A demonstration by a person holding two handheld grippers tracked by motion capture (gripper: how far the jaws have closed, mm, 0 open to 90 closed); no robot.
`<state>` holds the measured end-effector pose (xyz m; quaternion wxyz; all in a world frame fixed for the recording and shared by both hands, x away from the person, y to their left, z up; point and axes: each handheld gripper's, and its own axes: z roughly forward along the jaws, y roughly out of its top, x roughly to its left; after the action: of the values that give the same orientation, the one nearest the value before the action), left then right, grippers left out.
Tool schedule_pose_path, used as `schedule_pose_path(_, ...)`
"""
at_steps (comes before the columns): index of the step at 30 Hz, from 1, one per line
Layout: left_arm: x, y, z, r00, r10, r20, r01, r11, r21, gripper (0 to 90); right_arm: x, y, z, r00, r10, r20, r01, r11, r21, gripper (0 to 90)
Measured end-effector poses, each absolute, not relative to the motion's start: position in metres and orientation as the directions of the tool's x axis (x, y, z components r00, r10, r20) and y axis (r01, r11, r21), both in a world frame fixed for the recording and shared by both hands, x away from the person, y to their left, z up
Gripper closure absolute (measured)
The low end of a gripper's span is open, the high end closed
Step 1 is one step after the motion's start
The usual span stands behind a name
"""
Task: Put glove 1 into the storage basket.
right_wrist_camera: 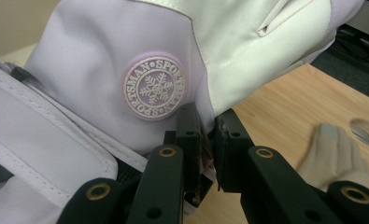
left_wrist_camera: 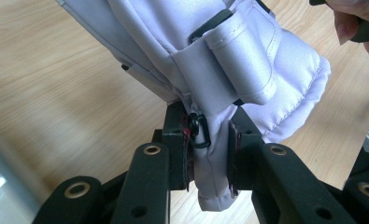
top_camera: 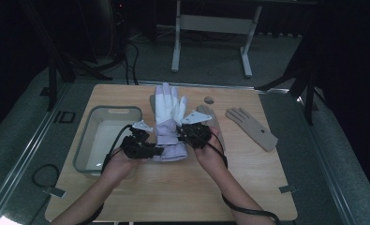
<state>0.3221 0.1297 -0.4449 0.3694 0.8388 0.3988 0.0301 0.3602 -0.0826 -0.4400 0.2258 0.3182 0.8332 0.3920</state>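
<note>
R tongs (right_wrist_camera: pixel 206 135) view shows glove (right_wrist_camera: pixel 102 70) badge, apparently "SPORTSMAN".

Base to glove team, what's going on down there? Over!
Left gripper shut on white glove cuff. Right gripper shut on its other edge. Grey bin at left, tan glove at right, neither in the way.

A wooden table (top_camera: pixel 173 187) carries a grey tub (top_camera: pixel 90 123) at left, two beige gloves (top_camera: pixel 253 127) at right, and a small disc (top_camera: pixel 209 100).
</note>
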Motion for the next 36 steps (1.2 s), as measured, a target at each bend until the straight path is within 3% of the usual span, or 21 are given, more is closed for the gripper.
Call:
schedule_pose_path(18,0.313,0.220,-0.423,0.628,0.749,-0.209,0.681,-0.400,0.613,73.7,0.368,0.003,-0.428,-0.752,0.654,-0.081,0.329,0.480,0.813,81.6)
schedule_pose_path(36,0.306,0.296,-0.440,0.560,0.791,-0.246,0.764,-0.377,0.524,73.6,0.371,0.090,-0.453,-0.807,0.590,-0.018,0.353,0.507,0.786,81.6)
